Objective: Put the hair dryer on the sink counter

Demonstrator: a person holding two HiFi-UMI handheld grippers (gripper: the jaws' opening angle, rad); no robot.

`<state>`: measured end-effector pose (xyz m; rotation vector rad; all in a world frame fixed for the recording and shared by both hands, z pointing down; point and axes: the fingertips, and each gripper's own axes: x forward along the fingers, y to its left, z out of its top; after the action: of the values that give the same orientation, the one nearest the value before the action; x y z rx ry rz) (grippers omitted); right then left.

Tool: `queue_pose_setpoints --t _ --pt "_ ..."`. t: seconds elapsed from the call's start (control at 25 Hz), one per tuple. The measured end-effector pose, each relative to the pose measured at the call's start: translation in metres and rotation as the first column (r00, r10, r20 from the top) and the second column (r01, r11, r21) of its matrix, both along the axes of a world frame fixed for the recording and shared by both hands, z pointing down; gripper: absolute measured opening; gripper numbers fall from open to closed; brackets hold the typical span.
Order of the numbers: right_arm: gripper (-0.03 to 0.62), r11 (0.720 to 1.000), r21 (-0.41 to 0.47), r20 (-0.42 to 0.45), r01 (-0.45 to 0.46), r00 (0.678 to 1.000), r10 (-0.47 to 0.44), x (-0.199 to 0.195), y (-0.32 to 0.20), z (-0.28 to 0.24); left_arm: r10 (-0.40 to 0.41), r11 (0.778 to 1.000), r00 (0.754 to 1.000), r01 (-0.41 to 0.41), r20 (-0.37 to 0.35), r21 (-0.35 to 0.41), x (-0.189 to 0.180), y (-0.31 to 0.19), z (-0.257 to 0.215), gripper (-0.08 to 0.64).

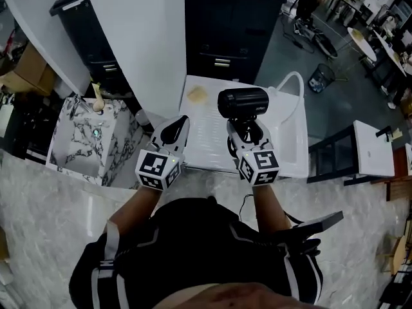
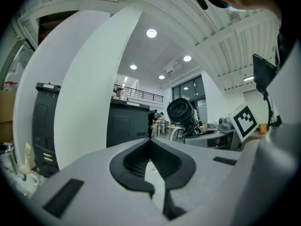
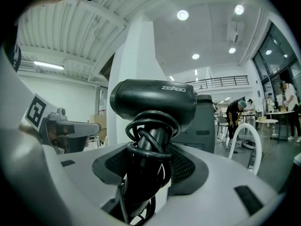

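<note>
Head view, largest item first: white bench [image 1: 212, 148] directly ahead of the person, bare apart from a faint yellowish smear near its far left corner. Marble sink bench [image 1: 76, 148], lower left, with basin and tap; it carries no dryer yet. Hair dryer [image 1: 243, 102], black, held in the air over the white bench with its barrel crosswise on top of the handle, well apart from the sink bench. Right gripper [image 1: 247, 127]: fingers clamped on the dryer's handle, over the cord [image 3: 151, 134] coiled round it. Left gripper [image 1: 177, 129]: fingers together, nothing between them, just beside the right one. Handling, as judged: rigid plastic shell, moderate weight, top-heavy at the barrel, smooth enough to twist in a loose hold; the cord-wrapped handle is the sound place to grip. Lettering: pale brand mark on the barrel in the right gripper view, reading roughly "ZEASO", uncertain. Black-and-white square markers on both gripper cubes.
</note>
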<state>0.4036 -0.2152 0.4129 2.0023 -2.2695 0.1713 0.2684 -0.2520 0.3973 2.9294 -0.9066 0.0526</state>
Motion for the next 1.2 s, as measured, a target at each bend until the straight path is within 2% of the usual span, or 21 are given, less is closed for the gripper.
queue_pose_setpoints --t 0.28,0.44,0.6,0.8,1.04,1.2 --pt "0.238 0.989 -0.091 0.006 0.115 0.993 -0.115 0.001 -0.024 0.045 -0.084 0.996 0.996 0.085 0.033 -0.039 -0.001 0.001 0.032 0.005" --pt "0.238 0.975 -0.142 0.016 0.172 0.985 -0.171 -0.001 -0.039 0.072 -0.156 0.984 0.985 0.162 0.072 -0.072 -0.006 0.0 0.054 0.005" --pt "0.238 0.957 -0.204 0.035 0.204 0.979 -0.202 0.0 -0.05 0.101 -0.204 0.971 0.976 0.211 0.072 -0.113 -0.008 0.001 0.075 0.005" --pt "0.238 0.92 -0.302 0.028 0.248 0.967 -0.251 -0.006 -0.059 0.145 -0.243 0.959 0.966 0.252 0.085 -0.131 -0.011 0.003 0.094 0.005" --pt "0.238 0.871 -0.413 0.061 0.265 0.963 -0.263 -0.002 -0.072 0.189 -0.246 0.951 0.96 0.266 0.133 -0.159 -0.004 0.009 0.115 0.005" --pt "0.238 0.834 -0.482 0.056 0.27 0.959 -0.278 -0.003 -0.079 0.215 -0.236 0.939 0.96 0.266 0.151 -0.217 -0.003 0.015 0.131 0.005"
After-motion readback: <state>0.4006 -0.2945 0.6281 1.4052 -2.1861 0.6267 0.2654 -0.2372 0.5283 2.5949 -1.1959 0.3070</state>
